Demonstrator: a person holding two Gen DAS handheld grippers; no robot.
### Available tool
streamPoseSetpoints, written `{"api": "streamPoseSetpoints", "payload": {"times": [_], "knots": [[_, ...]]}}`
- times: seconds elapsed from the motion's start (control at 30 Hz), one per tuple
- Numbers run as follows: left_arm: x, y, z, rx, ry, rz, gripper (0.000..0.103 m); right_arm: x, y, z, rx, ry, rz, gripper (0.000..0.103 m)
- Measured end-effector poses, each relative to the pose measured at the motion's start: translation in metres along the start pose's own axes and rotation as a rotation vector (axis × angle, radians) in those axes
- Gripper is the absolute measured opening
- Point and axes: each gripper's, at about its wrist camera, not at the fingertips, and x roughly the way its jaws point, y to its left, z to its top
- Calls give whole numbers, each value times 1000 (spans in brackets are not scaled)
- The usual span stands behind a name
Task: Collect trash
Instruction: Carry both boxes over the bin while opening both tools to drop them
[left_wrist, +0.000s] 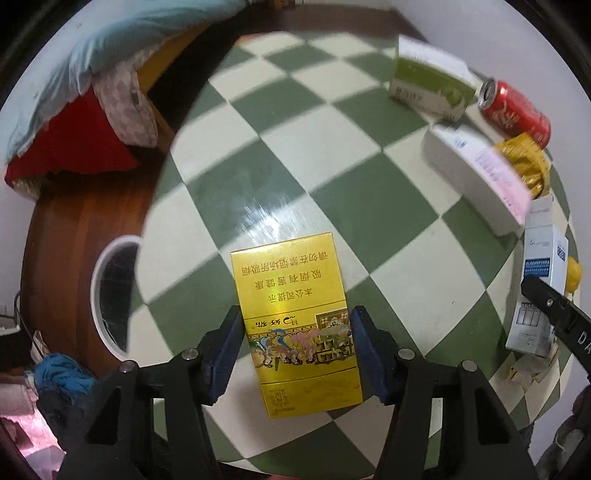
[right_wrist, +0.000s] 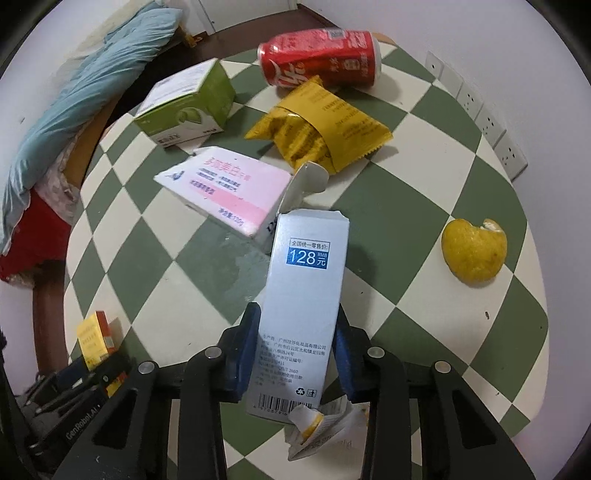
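- Gripping a yellow cigarette pack (left_wrist: 295, 325), the left gripper (left_wrist: 295, 354) pinches it above the checkered table (left_wrist: 332, 173).
- Right gripper (right_wrist: 297, 354) clamps a silver-blue carton (right_wrist: 303, 295).
- Pink-white box (right_wrist: 229, 188) just beyond it; fruit peel (right_wrist: 472, 254) to the right.
- Yellow wrapper (right_wrist: 321, 125), green box (right_wrist: 188, 107) farther.
- Red can (right_wrist: 321, 59) lies on its side, farthest.
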Motion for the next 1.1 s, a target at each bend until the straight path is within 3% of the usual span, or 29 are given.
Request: {"api": "streamPoseSetpoints", "payload": {"times": [0.17, 0.4, 0.63, 0.9, 1.1], "knots": [[-37, 11, -2, 13, -98, -10, 55, -21, 14, -5, -46, -45, 16, 37], [-78, 61, 18, -2, -196, -46, 55, -59, 41, -11, -96, -110, 81, 36], [-107, 106, 18, -50, -269, -74, 55, -92, 79, -18, -119, -152, 167, 36], [-121, 178, 10, -125, -304, -57, 55, -118, 148, -32, -203, -176, 291, 36], [-107, 237, -1, -163, -274, -16, 55, -113, 220, -50, -275, -150, 373, 36]]}}
